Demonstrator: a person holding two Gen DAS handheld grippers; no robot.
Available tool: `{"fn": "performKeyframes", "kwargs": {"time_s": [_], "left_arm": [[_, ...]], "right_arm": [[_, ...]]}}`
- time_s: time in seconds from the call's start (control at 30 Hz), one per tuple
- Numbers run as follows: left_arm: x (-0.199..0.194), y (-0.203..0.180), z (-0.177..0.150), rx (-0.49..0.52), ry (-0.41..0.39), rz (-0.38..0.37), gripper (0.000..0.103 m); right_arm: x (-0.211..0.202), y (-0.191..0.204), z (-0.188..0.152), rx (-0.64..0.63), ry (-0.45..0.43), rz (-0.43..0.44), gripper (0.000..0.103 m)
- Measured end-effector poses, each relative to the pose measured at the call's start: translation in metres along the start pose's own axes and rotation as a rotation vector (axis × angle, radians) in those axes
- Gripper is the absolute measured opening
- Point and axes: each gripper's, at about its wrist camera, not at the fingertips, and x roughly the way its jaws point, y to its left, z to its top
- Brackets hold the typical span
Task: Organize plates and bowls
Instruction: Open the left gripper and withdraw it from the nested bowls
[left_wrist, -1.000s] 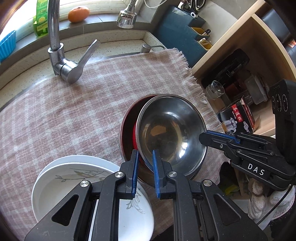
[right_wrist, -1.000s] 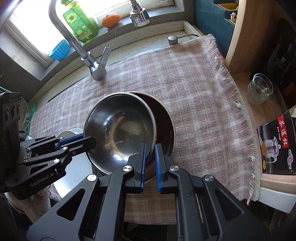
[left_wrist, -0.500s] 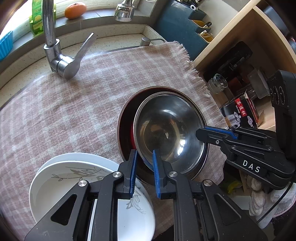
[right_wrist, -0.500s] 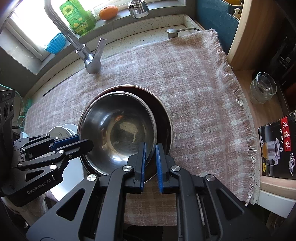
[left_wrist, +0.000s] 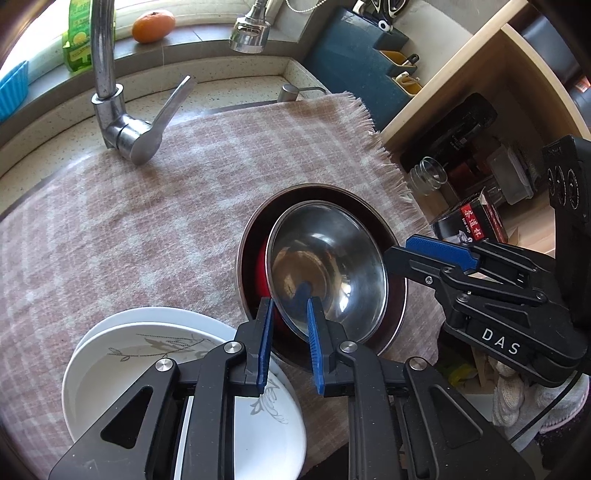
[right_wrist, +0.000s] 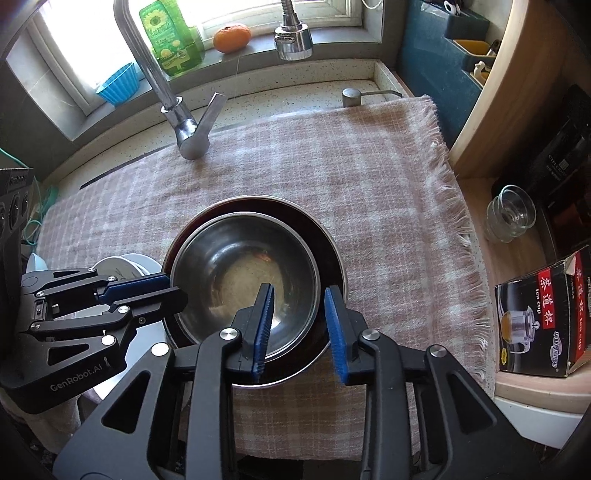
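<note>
A steel bowl (left_wrist: 328, 266) sits nested in a larger dark red-lined bowl (left_wrist: 397, 302) on the checked cloth. It also shows in the right wrist view (right_wrist: 240, 273), inside the dark bowl (right_wrist: 332, 258). My left gripper (left_wrist: 290, 306) is open, its jaws astride the steel bowl's near rim without pinching it. My right gripper (right_wrist: 299, 295) is open, astride the steel bowl's right rim. White plates (left_wrist: 177, 373) with a leaf pattern are stacked at the lower left, also visible behind the left gripper (right_wrist: 125, 266).
A faucet (right_wrist: 184, 129) stands at the back of the pink checked cloth (right_wrist: 332, 166). A wooden shelf on the right holds a glass (right_wrist: 511, 218) and a tea cup box (right_wrist: 543, 317). A blue knife holder (left_wrist: 354, 66) is at the back right.
Both grippers have opened and let go of the steel bowl's rim. The steel bowl has come down level inside the dark bowl.
</note>
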Motion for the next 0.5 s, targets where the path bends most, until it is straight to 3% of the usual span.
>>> {"fn": "performKeyframes", "kwargs": {"time_s": [0.13,0.5], "left_arm": [[-0.012,0.003,0.001,-0.011,-0.026,-0.018,0.016],[-0.069,0.041,-0.013,-0.083,-0.138,0.004,0.016]], "right_arm": [[-0.007,0.01,0.004,-0.024,-0.022,-0.005,0.039],[-0.029,0.058,0.019,-0.093,-0.112,0.048,0.048]]}}
